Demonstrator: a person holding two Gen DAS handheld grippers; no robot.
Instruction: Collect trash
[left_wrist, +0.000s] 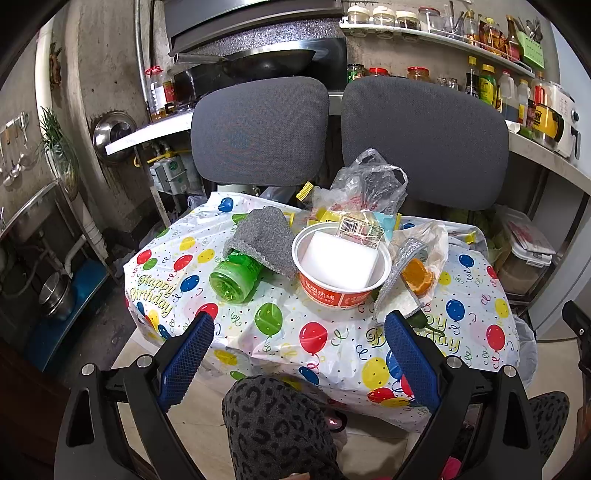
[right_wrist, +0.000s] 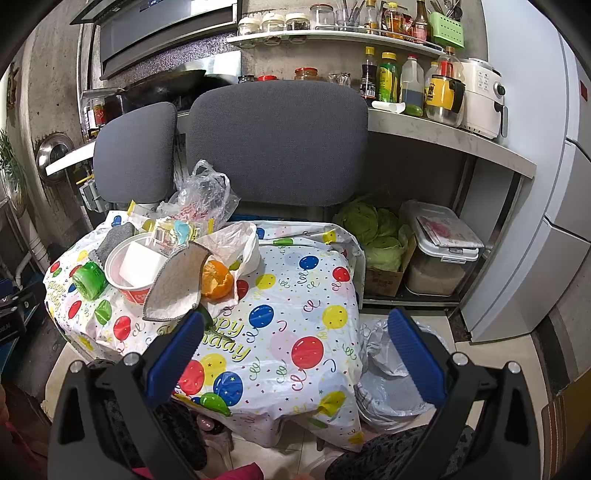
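Starting from the left of the balloon-print tablecloth (left_wrist: 258, 332), the green bottle (left_wrist: 234, 277) lies on its side, half under a grey cloth (left_wrist: 264, 236); beside it stands the red-rimmed paper bowl (left_wrist: 340, 266); orange peel (right_wrist: 217, 278) sits further right; a grey bag (right_wrist: 391, 376), probably the bin, waits on the floor. Both the left gripper (left_wrist: 299, 350) and right gripper (right_wrist: 295, 350) hover spread and empty; a clean pick means closing across the bottle's body, clear of the cloth.
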